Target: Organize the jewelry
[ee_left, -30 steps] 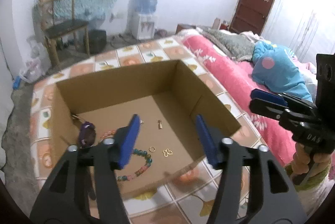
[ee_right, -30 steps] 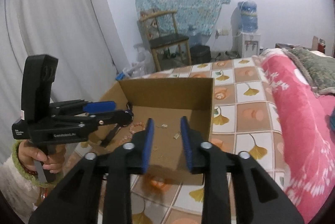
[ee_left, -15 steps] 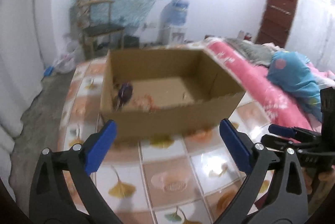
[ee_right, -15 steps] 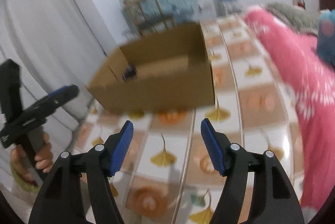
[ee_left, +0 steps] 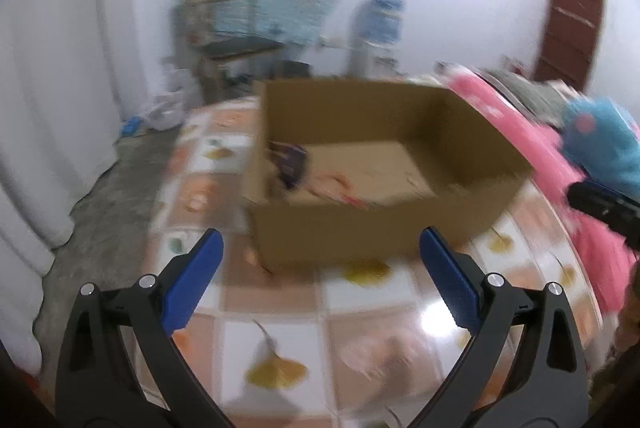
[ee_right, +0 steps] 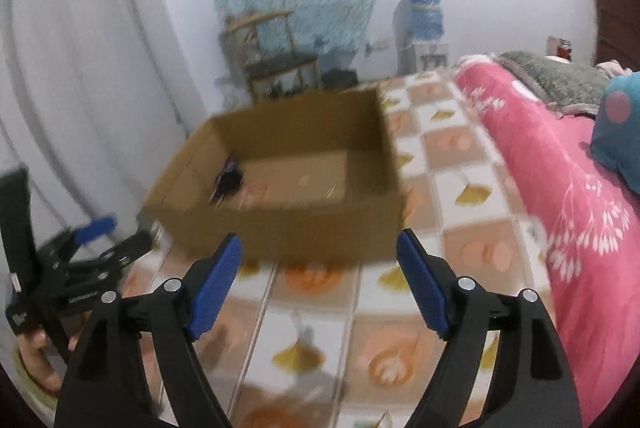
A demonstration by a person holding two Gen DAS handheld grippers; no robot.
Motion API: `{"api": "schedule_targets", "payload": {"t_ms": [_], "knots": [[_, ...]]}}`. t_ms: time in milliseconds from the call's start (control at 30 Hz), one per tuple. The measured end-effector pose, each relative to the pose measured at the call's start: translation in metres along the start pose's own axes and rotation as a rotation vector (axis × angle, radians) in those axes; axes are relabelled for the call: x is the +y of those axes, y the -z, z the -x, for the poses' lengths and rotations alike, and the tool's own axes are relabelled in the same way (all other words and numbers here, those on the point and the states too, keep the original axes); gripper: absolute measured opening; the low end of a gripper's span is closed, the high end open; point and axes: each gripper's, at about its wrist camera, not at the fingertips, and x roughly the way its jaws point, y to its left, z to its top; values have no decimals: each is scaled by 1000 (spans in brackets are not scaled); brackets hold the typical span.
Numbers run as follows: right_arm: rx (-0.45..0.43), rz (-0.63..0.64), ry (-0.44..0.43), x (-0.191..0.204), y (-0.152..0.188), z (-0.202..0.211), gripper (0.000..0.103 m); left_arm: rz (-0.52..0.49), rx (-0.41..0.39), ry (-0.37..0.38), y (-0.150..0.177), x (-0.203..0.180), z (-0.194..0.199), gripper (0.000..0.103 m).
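An open cardboard box (ee_left: 372, 228) (ee_right: 288, 224) stands on a tiled tabletop (ee_left: 276, 312) with a leaf pattern. Inside it lies a dark purple piece (ee_left: 289, 162) (ee_right: 229, 179) near the left wall, with blurred beads (ee_left: 340, 188) beside it. My left gripper (ee_left: 322, 272) hangs wide open and empty in front of the box. Also short of the box, my right gripper (ee_right: 319, 276) has nothing between its blue pads, and its jaws are still opening. The left gripper (ee_right: 90, 240) shows at the left edge of the right wrist view, held by a hand (ee_right: 38, 350).
A bed with a pink cover (ee_right: 560, 188) runs along the right side, with a blue cushion (ee_left: 604, 132) on it. A wooden chair (ee_right: 276, 52), a water dispenser (ee_right: 422, 28) and a brown door (ee_left: 568, 28) stand at the back. Grey floor (ee_left: 108, 200) lies left of the table.
Both grippers drew back from over the box to the tabletop in front of it. Both sets of jaws spread much wider. The pictures have become blurred with motion.
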Motion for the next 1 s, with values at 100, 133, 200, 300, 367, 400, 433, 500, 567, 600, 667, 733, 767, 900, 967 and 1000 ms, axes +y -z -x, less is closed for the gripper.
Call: {"api": "schedule_targets", "payload": {"t_ms": [100, 133, 200, 300, 367, 400, 433, 500, 567, 600, 667, 733, 767, 900, 967, 1000], "knots": [[45, -47, 11, -20, -27, -37, 78, 95, -58, -82, -21, 34, -17, 95], [66, -59, 12, -24, -33, -49, 78, 123, -49, -105, -28, 44, -26, 95], [128, -78, 16, -33, -44, -79, 77, 158, -14, -110, -39, 59, -47, 95], [216, -72, 26, -36, -44, -111, 62, 154, 67, -108, -46, 68, -75, 95], [279, -69, 22, -35, -36, -125, 43, 109, 113, -109, -44, 62, -87, 95], [292, -66, 3, -34, -31, -126, 42, 83, 121, -107, -42, 58, -90, 95], [287, -73, -15, -35, -29, -125, 40, 45, 137, -110, -38, 52, -93, 95], [287, -64, -12, -34, -28, -118, 37, 56, 121, -102, -31, 52, -89, 95], [293, -50, -9, -33, -26, -112, 34, 77, 148, -71, -28, 55, -88, 95], [297, -47, -11, -33, -24, -110, 34, 95, 163, -54, -26, 57, -88, 95], [302, -38, -12, -35, -21, -103, 31, 121, 190, -22, -22, 61, -88, 95], [306, -21, -13, -35, -14, -91, 28, 124, 206, -2, -14, 61, -81, 95], [307, -14, -13, -35, -10, -86, 27, 125, 212, 3, -10, 61, -78, 95], [312, -12, -41, -39, 13, -58, 27, 135, 248, 69, 14, 62, -57, 95], [313, -6, -47, -38, 27, -43, 28, 159, 266, 99, 27, 64, -46, 95], [311, -4, -47, -38, 31, -38, 28, 176, 275, 115, 34, 66, -40, 95]]}}
